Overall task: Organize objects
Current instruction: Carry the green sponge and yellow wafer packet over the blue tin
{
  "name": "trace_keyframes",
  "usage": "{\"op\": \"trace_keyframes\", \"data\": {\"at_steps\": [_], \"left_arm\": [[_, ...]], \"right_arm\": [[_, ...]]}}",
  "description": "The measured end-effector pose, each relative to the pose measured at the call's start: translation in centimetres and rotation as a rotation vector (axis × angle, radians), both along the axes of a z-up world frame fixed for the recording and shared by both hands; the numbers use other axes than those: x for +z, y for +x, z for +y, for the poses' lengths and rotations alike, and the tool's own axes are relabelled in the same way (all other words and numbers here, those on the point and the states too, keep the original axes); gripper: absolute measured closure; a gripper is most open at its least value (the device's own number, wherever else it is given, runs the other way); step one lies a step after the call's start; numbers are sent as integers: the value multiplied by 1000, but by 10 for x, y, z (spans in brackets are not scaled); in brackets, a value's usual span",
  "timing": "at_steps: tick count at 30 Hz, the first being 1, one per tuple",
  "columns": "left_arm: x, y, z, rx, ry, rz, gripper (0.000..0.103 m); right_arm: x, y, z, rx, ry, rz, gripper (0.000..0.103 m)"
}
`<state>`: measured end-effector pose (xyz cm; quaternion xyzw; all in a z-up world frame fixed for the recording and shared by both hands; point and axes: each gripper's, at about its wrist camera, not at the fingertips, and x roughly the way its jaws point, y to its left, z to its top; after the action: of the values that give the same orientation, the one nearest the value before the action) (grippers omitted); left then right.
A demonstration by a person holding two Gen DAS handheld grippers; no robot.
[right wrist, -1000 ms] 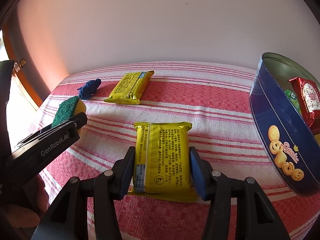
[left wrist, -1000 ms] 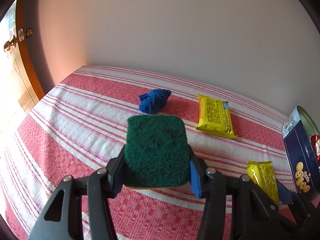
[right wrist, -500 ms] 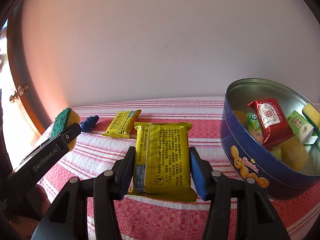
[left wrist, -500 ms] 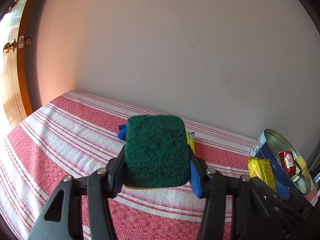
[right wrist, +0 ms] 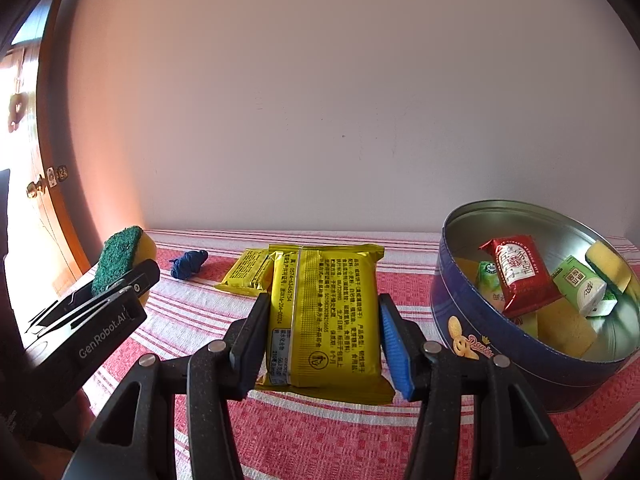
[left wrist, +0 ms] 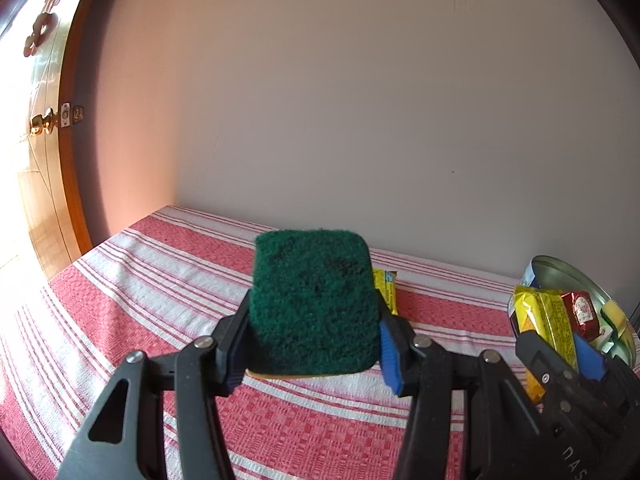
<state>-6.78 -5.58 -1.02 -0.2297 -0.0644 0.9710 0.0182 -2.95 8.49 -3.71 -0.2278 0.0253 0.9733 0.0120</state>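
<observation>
So my left gripper [left wrist: 314,336] is clamped on a sponge [left wrist: 314,300], dark green scrubby side facing the camera, with a thin strip of yellow foam peeking out along the bottom edge; it's held up off the red-and-white striped cloth [left wrist: 160,280]. My right gripper [right wrist: 320,340] is squeezed shut on a yellow snack pack [right wrist: 326,312], a flat shiny foil pouch with small black print running lengthwise and a seam down the back, also lifted clear of the cloth. Using the round blue cookie tin [right wrist: 472,344] as the landmark: the held pack sits just left of the tin, near its wall but not touching. Inside the tin there's a red packet [right wrist: 516,272], a green-and-white one [right wrist: 580,284] and some yellow sponge pieces. Further left of the tin and behind the held pack lies a second yellow pack [right wrist: 248,272], then a little blue bundle [right wrist: 188,264] further left again, near the wall.
</observation>
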Motion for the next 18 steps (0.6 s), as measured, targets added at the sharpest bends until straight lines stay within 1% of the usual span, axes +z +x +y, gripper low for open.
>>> {"op": "trace_keyframes", "data": {"at_steps": [10, 18], "left_arm": [[5, 26, 19, 14, -85, 60, 51], [5, 42, 38, -7, -114, 65, 50]], "right_arm": [[3, 28, 9, 32, 61, 59, 48], [4, 42, 27, 24, 86, 83, 48]]}}
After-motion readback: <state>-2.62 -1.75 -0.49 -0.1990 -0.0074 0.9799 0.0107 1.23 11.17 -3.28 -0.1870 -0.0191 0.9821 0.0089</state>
